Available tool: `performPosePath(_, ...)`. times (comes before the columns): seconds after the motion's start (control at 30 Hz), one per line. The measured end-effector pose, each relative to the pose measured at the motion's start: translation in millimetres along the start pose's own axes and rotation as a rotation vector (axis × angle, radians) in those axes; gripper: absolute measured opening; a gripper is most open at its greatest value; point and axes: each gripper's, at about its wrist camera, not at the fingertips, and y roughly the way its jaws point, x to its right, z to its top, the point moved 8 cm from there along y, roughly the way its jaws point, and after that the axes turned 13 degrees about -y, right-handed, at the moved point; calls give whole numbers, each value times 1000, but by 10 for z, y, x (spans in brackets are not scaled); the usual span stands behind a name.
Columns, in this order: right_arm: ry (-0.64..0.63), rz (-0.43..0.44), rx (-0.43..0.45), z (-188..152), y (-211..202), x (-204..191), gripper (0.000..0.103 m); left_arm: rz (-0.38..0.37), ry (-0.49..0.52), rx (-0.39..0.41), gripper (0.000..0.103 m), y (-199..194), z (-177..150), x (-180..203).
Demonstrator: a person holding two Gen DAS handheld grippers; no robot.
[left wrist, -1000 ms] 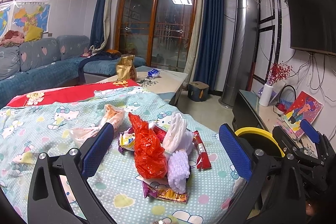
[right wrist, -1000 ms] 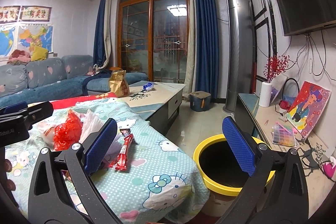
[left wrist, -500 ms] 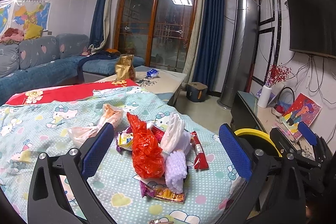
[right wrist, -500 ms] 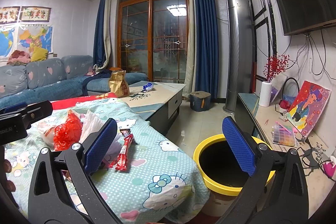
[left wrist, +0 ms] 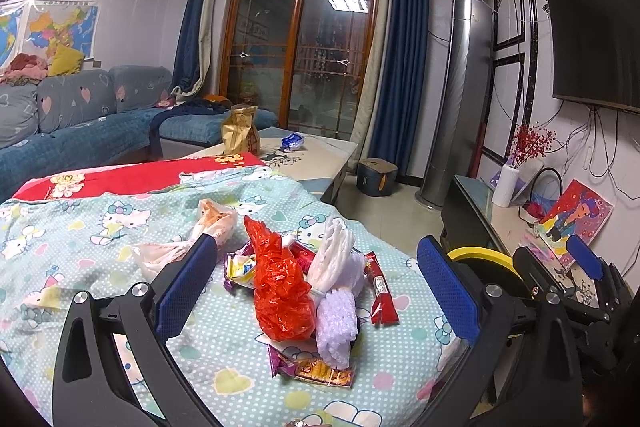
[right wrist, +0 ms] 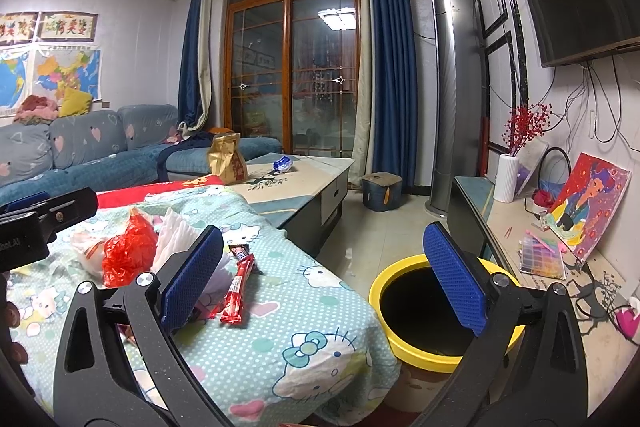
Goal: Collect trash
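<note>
Left gripper (left wrist: 316, 291) released, jaws wide, hovering over trash pile at frame centre on cartoon-print cloth (left wrist: 100, 227). Right gripper (right wrist: 324, 277) also released, empty, w/ yellow bin (right wrist: 404, 347) lower right. Red plastic bag (left wrist: 282, 291): prob. light, crinkly, slippery; pinch at bunched top. White foam netting (left wrist: 334, 311) soft, squashy. Red snack wrapper (left wrist: 380, 291) flat; take by edge.

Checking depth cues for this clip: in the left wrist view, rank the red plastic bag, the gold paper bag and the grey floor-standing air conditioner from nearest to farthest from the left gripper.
1. Red plastic bag, between the open fingers of the left gripper, on the bedspread.
2. Gold paper bag, on the coffee table behind.
3. Grey air conditioner, far right wall.
</note>
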Motion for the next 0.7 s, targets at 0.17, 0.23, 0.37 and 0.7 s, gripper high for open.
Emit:
performPosePath(0.17,0,0,3,-1,-3,-3,92,0,-1,0,97,-2,-1,-6)
performPosePath(0.23,1,0,3,2,-5,0,92,1,-1,1,97,-4,-2,-7)
performPosePath(0.37,1,0,2,3,-6,-2,92,2,-2,-2,97,0,-3,-9)
performPosePath(0.7,1,1,1,8,-11,1,92,6,-3,-1,97,-4,-10,-6)
